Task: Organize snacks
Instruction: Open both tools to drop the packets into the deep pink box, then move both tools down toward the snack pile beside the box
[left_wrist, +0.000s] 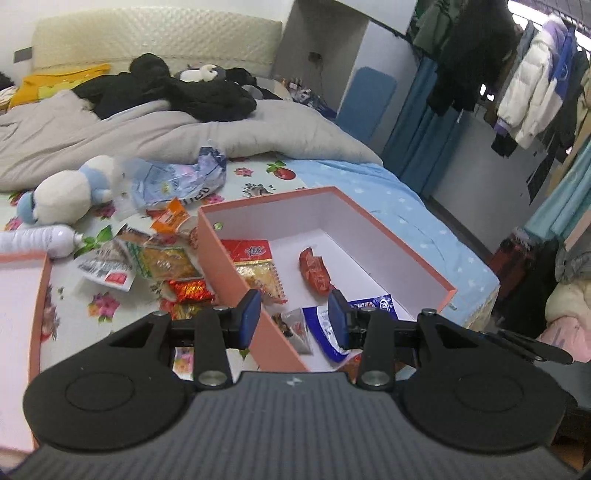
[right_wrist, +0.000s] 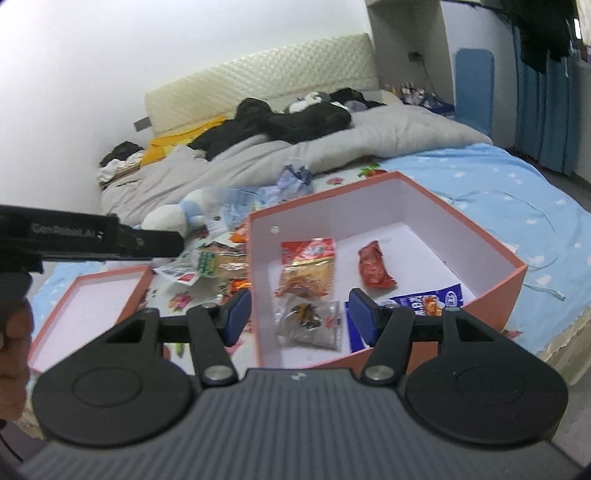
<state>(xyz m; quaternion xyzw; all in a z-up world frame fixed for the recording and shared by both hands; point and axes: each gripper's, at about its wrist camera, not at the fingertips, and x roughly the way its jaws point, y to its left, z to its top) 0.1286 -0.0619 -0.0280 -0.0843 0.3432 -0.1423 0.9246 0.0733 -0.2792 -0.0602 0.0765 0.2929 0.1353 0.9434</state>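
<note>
A pink box (left_wrist: 229, 258) (right_wrist: 498, 280) with a white inside stands on the bed. In it lie a red and yellow snack bag (left_wrist: 258, 269) (right_wrist: 308, 266), a small red packet (left_wrist: 314, 271) (right_wrist: 375, 264), a clear grey packet (left_wrist: 295, 328) (right_wrist: 308, 323) and a blue and white bag (left_wrist: 325, 328) (right_wrist: 432, 297). Loose snacks (left_wrist: 155, 258) (right_wrist: 214, 260) lie left of the box. My left gripper (left_wrist: 295, 319) is open and empty over the box's near left wall. My right gripper (right_wrist: 299, 317) is open and empty above the box's near part.
The box lid (left_wrist: 18, 295) (right_wrist: 88, 306) lies to the left. A plush toy (left_wrist: 66, 192) (right_wrist: 173, 218), a white bottle (left_wrist: 37, 240) and a crumpled plastic bag (left_wrist: 177, 177) lie behind the snacks. A grey duvet (left_wrist: 110, 136) with black clothes covers the far bed. Hanging clothes are at the right.
</note>
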